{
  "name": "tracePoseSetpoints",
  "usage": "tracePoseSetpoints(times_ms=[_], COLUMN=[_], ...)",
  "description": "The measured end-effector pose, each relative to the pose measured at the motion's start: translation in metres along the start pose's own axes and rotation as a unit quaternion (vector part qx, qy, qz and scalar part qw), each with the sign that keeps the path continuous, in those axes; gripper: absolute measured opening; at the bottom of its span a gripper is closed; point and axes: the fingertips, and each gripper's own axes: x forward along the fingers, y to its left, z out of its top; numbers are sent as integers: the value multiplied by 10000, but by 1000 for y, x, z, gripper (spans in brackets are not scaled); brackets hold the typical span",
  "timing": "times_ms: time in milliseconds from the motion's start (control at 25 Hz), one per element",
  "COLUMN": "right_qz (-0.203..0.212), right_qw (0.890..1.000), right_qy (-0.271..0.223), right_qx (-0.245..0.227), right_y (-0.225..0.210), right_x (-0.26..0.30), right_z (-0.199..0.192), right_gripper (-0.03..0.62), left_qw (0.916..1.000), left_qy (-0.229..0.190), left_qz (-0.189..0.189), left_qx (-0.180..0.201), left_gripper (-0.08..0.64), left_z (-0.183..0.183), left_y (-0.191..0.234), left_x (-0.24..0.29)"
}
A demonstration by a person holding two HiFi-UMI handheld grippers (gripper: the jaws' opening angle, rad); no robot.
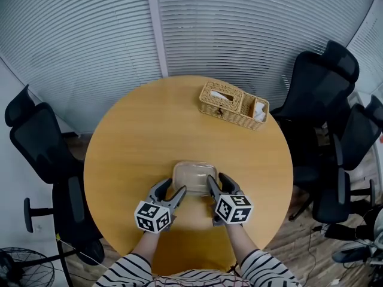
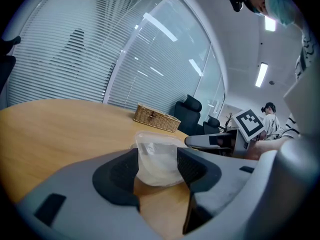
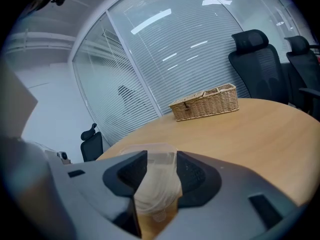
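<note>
clear container (image 1: pixel 194 175): sits on the near middle of the round wooden table (image 1: pixel 137 136), empty as far as the see-through plastic shows.
left gripper (image 1: pixel 176 185): clenched on the container's near left corner, with the wall filling the gap between its pads.
right gripper (image 1: pixel 215 176): clenched on the container's right edge; the pads look pressed to the wall, though the clear plastic makes that contact hard to confirm.
key relation: the container lies just far of both grippers and between them, with its long axis left to right, so each gripper has one end and neither is nearer.
wicker basket (image 1: pixel 233 104): at the far right of the table, well apart from the container.
office chairs (image 1: pixel 317 82): around the table on the right and left.
</note>
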Motion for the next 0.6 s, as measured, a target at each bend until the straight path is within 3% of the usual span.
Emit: tracePoseSetpoints(times_ms=[600], right_qz=[-28], right_qw=[9979], right_qy=[-581], right_qx=[301], right_y=[24], right_x=[-44], right_z=[23], right_gripper=[112], left_qw=[9985], left_qy=[-511], left_qz=[-133], left_qx=[-115], left_gripper=[219], left_z=[30], left_y=[-16], left_x=[-42])
